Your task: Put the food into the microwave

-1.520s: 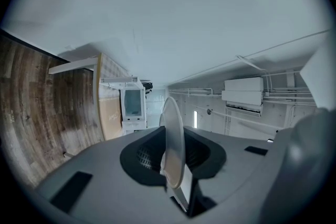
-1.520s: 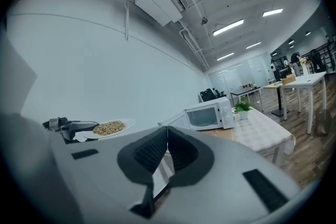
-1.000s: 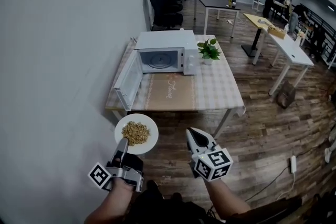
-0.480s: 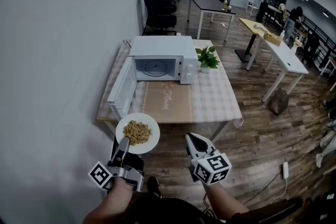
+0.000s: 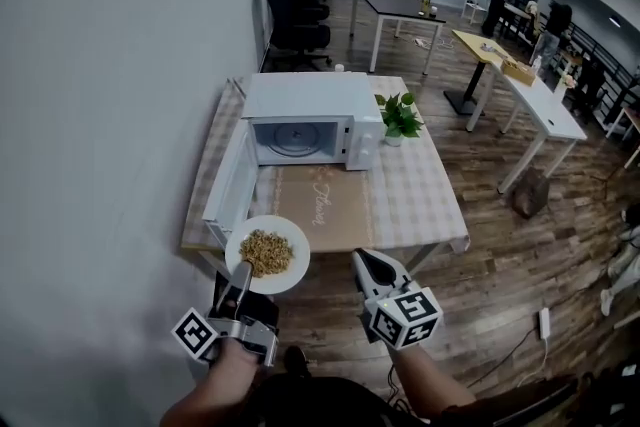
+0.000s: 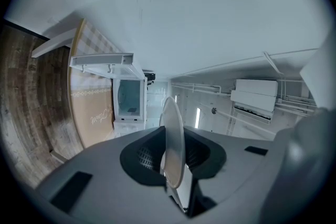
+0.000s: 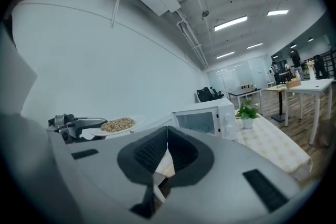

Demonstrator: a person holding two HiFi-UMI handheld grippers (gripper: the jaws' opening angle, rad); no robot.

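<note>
Transport stage, judged from the layout. The food (image 5: 264,252), a heap of brownish grains or flakes, lies on a white plate (image 5: 285,228). The plate is held in the air at the near edge of the cloth-covered table (image 5: 420,205).

Gripper status:
- The left gripper (image 5: 243,267) is clamped on the near rim of the plate. In the left gripper view the plate shows edge-on, pinched between both pads.
- The right gripper (image 5: 363,258) carries nothing. In the right gripper view its jaws meet at the tips with no object between them. It is held beside the plate and apart from it.

Microwave (image 5: 303,118) status: it stands at the far left of the table, just beside a small potted plant (image 5: 400,113). Its door (image 5: 228,187) is swung wide open on the left side, toward the person. The turntable (image 5: 292,143) inside is exposed and looks bare.

Done, as far as the views show: door open, plate lifted and roughly level, food resting on it.

Left to do:
- Carry the plate over the table to the opening.
- Pass it in beside the open door.
- Set it on the turntable.
- Release the rim and withdraw.

Closing the door would probably fall to the free right gripper, though the task sentence does not ask for it.

Caution: the hold is on one edge only, so a tilt could spill the loose food.
</note>
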